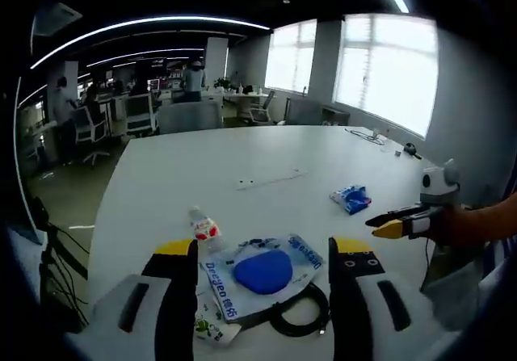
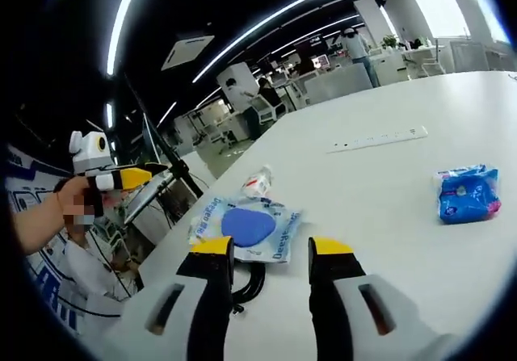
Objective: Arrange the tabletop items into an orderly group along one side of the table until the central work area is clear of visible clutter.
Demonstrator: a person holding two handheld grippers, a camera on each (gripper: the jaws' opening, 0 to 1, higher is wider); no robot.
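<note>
You are in an open-plan office. Beyond your white worktop stand rows of desks with swivel chairs, people working at them, long strip lights on a dark ceiling, and tall bright windows.

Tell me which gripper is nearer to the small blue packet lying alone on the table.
Probably the right. In the left gripper view, the right gripper hovers close beside the small blue packet. The left gripper sits over the large blue-and-white pouch, farther from the packet.
</note>
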